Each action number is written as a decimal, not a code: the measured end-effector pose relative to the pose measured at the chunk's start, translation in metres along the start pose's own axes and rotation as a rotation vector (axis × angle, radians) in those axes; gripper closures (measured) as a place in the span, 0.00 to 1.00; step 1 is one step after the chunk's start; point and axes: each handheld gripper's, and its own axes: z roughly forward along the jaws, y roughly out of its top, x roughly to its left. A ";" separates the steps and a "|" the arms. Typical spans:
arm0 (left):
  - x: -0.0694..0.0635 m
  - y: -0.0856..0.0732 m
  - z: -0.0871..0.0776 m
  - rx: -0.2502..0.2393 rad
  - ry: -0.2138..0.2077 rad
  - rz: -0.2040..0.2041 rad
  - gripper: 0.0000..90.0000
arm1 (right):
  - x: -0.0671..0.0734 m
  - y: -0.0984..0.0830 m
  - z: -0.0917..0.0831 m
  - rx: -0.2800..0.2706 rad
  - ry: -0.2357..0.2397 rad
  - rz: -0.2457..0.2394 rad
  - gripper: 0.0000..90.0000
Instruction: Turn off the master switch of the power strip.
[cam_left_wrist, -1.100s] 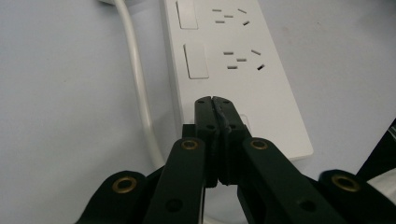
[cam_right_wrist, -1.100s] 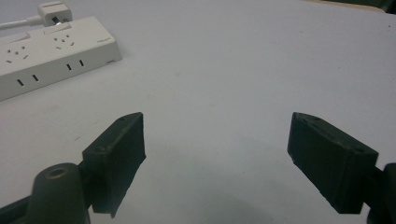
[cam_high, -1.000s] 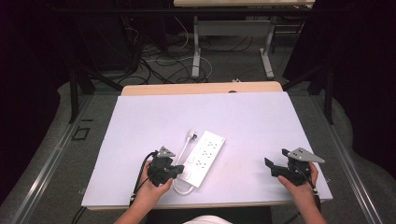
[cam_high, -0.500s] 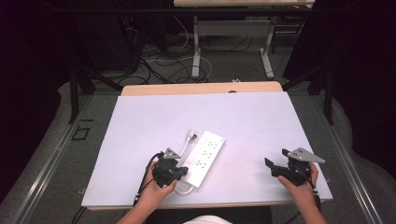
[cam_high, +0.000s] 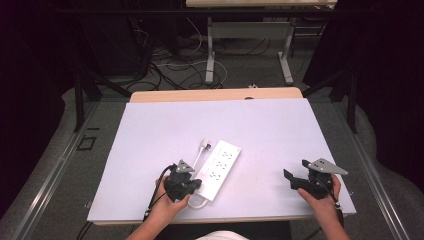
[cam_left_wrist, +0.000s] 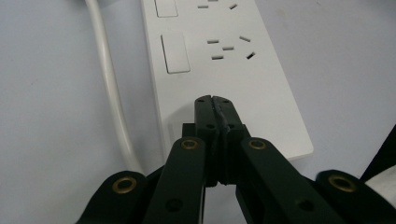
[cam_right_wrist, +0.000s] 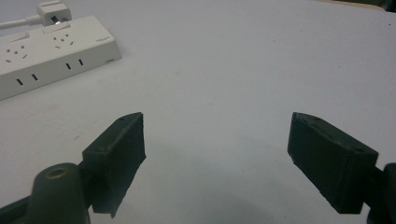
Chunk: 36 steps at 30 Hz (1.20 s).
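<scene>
From the high view, a white sheet covered the worktop (cam_high: 280, 130), with a strip of bare wood showing along its far edge. Beyond it the room was dark: grey floor, 2 metal legs of another table (cam_high: 247, 50), and loose cables (cam_high: 170, 57) trailing across the floor. The white power strip (cam_high: 222, 167) lay slanted on the near half of the sheet, its plug (cam_high: 205, 145) just beside its far end. The left gripper (cam_high: 197, 186) sat at the strip's near end; the right gripper (cam_high: 295, 179) rested well apart from it, near the sheet's right corner.

In the left gripper view, the fingers (cam_left_wrist: 205, 109) were clenched together with nothing between them, their tips over the near end of the power strip (cam_left_wrist: 261, 93); whether they touched it I cannot tell. The white cord (cam_left_wrist: 109, 88) ran along the strip's side.

In the right gripper view, the fingers (cam_right_wrist: 119, 144) stood released and wide over bare white sheet, with the power strip (cam_right_wrist: 51, 53) and plug (cam_right_wrist: 52, 10) at the far left.
</scene>
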 end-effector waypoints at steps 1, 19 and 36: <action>0.001 0.000 -0.001 -0.005 0.002 0.006 1.00 | 0.001 0.000 0.000 -0.006 -0.008 0.008 0.20; -0.003 0.002 -0.005 -0.019 0.014 0.007 1.00 | 0.001 0.001 0.001 -0.003 -0.001 -0.007 0.20; -0.001 0.002 -0.009 -0.038 0.003 -0.006 1.00 | 0.002 0.001 -0.001 0.012 -0.003 0.005 0.20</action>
